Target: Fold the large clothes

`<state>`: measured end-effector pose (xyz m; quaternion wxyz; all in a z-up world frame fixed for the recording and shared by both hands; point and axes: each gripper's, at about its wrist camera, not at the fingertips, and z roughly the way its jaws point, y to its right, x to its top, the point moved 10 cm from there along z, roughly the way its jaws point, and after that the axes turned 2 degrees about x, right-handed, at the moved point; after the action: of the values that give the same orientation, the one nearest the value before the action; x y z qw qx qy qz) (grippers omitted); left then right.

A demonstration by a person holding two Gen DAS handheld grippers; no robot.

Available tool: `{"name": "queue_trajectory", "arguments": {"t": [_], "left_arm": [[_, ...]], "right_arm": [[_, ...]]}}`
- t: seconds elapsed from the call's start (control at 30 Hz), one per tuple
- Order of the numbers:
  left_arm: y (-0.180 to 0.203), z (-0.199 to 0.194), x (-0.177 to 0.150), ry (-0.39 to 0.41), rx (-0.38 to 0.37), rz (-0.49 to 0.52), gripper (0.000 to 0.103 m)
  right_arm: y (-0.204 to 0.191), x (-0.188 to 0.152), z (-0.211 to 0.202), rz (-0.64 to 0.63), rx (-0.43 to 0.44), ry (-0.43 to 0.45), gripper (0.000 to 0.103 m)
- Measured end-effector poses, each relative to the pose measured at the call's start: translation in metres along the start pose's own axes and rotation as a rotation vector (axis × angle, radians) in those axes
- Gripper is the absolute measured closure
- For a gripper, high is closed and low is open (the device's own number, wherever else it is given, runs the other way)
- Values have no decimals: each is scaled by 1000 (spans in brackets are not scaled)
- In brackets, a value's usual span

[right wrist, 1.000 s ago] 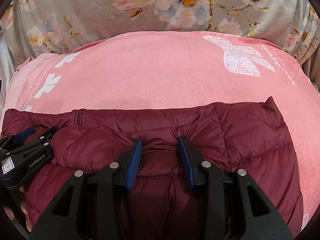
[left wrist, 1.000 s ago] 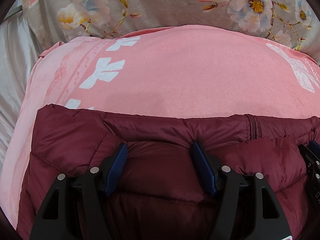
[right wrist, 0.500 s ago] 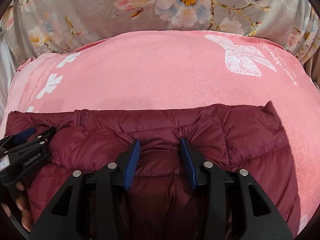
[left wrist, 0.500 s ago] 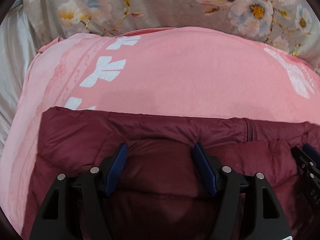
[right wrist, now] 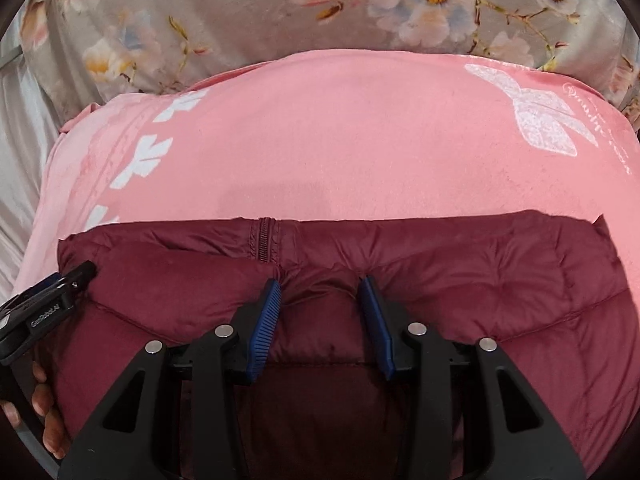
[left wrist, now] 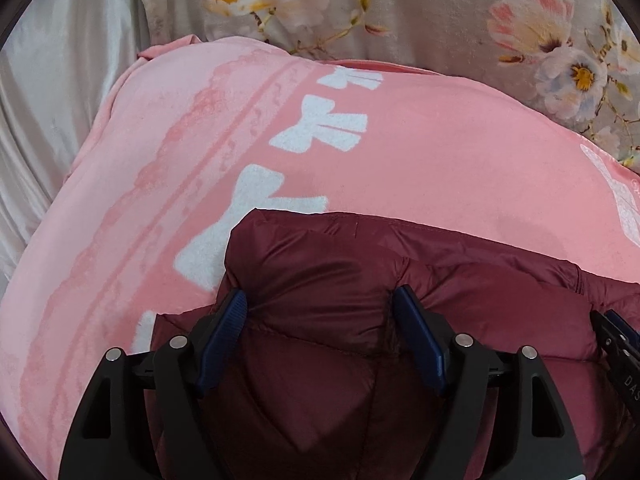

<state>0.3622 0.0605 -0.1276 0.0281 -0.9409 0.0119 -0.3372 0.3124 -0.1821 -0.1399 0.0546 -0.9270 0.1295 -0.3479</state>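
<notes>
Hiding claw tips, maroon puffer jacket (right wrist: 460,280), lower part cut off

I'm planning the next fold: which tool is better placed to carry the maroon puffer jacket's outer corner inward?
Probably left: the left tool sits close to the maroon puffer jacket's corner; the right tool sits mid-edge beside the zipper.
</notes>
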Motion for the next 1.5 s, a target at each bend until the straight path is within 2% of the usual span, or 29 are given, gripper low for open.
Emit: {"name": "queue_trajectory", "arguments": {"t": [0.13,0.53,0.63,0.7,0.8,0.83,0.93,1.33,1.43,1.5], "left_arm": [[5,4,-3,15,52,36,24],[5,9,-5,-1,58,29,21],[5,9,-5,-1,57,28,21],[5,9,-4,-1,57,28,21],[5,9,-4,-1,58,29,21],[5,9,-4,-1,57,29,21],[5,8,-4,-2,49,24,21],[5,7,-6,-11,29,9,21],[2,4,-7,-21,1,-3,21],[-1,-5,-10,-33,-43,-1,21]], "right_arm": [[0,-4,1,8,1,8,62],[2,-5,2,-9,-31,24,61],[3,1,-19,-15,-86,88,61],[-1,2,-32,15,-54,118,61],[-10,-3,-32,40,-14,88,61],[-14,-6,-27,17,-25,72,61],[-17,-16,-12,-4,-35,27,58],[-21,-21,-9,-25,-72,28,56],[-20,-19,-16,-26,-91,26,56],[-19,-17,-33,-13,-89,61,56]]}}
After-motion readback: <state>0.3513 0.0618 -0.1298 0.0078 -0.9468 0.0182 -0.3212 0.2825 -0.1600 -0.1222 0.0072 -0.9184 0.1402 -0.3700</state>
